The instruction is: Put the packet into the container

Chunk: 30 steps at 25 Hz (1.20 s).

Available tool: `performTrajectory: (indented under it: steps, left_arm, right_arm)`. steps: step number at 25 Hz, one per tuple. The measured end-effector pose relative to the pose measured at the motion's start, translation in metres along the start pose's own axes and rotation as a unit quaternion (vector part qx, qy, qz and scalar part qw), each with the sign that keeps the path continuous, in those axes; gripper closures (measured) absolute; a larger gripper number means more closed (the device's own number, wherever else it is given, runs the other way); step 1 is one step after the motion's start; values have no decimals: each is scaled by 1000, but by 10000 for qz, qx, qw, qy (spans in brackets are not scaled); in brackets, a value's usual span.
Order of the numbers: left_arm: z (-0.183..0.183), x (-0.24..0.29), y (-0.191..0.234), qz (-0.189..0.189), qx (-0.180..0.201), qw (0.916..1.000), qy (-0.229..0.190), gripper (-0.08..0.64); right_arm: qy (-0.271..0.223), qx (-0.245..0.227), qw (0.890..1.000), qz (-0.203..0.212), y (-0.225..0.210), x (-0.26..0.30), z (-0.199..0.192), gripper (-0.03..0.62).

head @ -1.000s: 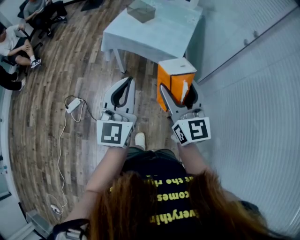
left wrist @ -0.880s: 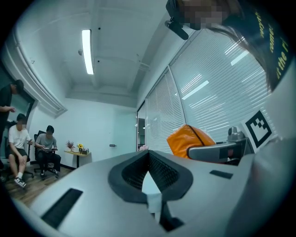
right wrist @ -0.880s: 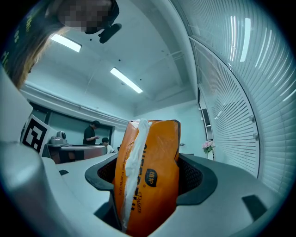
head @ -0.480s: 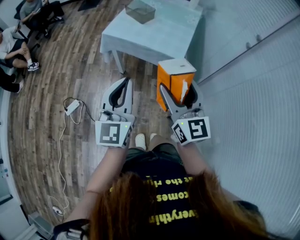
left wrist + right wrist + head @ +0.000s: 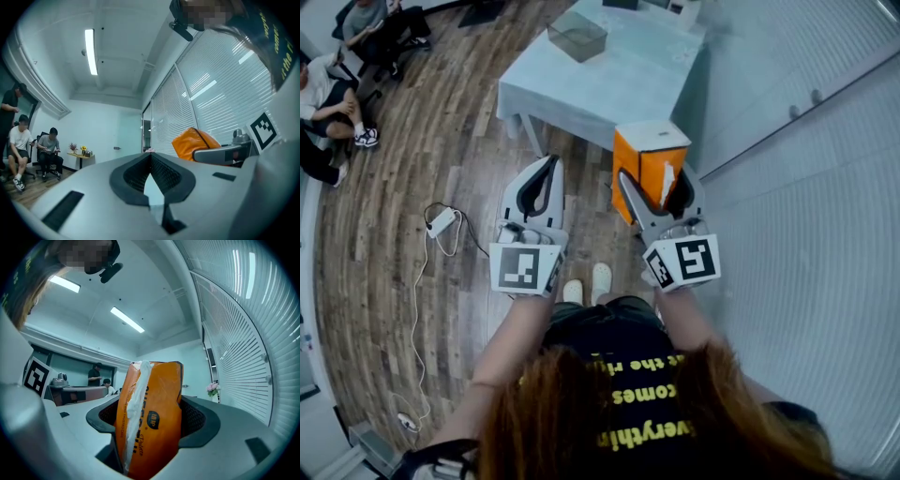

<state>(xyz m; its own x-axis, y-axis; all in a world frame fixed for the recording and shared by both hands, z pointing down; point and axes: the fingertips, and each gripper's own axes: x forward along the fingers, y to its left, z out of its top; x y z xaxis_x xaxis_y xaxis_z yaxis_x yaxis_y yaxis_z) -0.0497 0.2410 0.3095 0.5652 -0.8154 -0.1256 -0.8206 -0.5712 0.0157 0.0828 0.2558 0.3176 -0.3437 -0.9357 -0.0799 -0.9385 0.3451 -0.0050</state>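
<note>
An orange packet point(image 5: 649, 169) with a white sealed edge stands upright between the jaws of my right gripper point(image 5: 656, 187), which is shut on it. It fills the middle of the right gripper view, packet point(image 5: 150, 423). My left gripper point(image 5: 548, 173) is held level beside it, jaws closed tip to tip with nothing between them point(image 5: 151, 157). The packet point(image 5: 194, 140) also shows at the right of the left gripper view. A clear box-shaped container point(image 5: 577, 36) sits on the pale table point(image 5: 619, 80) ahead, well beyond both grippers.
Seated people point(image 5: 328, 89) are at the far left. A white power strip point(image 5: 441, 222) with its cable lies on the wood floor. A wall of blinds point(image 5: 797, 187) runs along the right. The person's shoes point(image 5: 586, 281) show below the grippers.
The floor and power strip have slid down the view and the shoes have come into sight, as the person steps toward the table. Both grippers keep their hold and pose.
</note>
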Motion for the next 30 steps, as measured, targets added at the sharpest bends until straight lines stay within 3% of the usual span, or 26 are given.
performTrajectory:
  steps: [12, 20, 30]
  left_arm:
    - [3, 43, -11, 477, 163, 9987, -17, 558]
    - [-6, 64, -22, 464, 151, 9988, 5, 558]
    - [-15, 80, -3, 548, 135, 9983, 117, 558]
  right_arm:
    - [-69, 73, 9992, 391, -44, 18, 1, 235]
    - [-41, 199, 9987, 466, -68, 27, -3, 236]
    - [19, 330, 9984, 469, -75, 49, -15, 236]
